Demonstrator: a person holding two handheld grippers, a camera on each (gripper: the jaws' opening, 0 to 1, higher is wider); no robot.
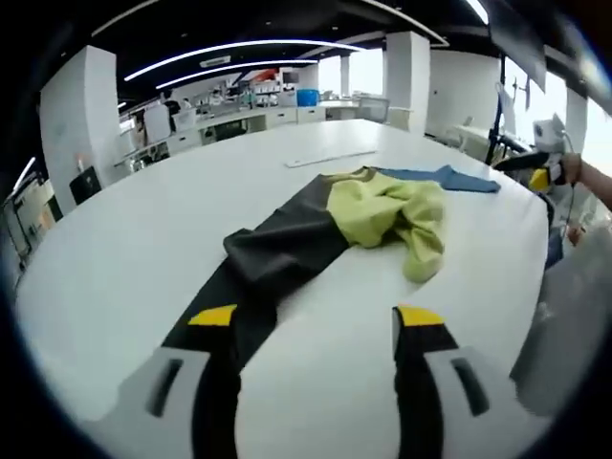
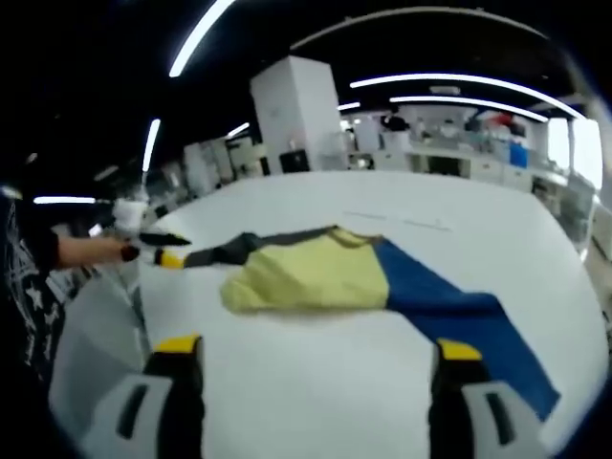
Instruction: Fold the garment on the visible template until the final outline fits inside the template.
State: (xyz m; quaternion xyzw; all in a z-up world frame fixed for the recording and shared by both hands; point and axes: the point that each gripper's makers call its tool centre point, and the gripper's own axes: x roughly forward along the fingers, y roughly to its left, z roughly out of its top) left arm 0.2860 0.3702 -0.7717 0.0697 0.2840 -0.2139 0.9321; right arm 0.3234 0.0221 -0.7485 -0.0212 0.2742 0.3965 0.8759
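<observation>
**Your grippers and clothing**

Your left black two-jaw gripper has yellow-tipped jaws on pale grey mounts with dark slots. Your right black two-jaw gripper looks the same. You wear a dark garment with white print.

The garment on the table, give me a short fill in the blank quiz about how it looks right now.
1. The garment has a yellow middle, a dark grey part and a ____ part.
2. It lies on a large ____ table.
3. In the left gripper view, the yellow part looks ____, not flat.
4. The jaws of the right claw stand ____.

Missing words: blue; white; bunched up; open
</observation>
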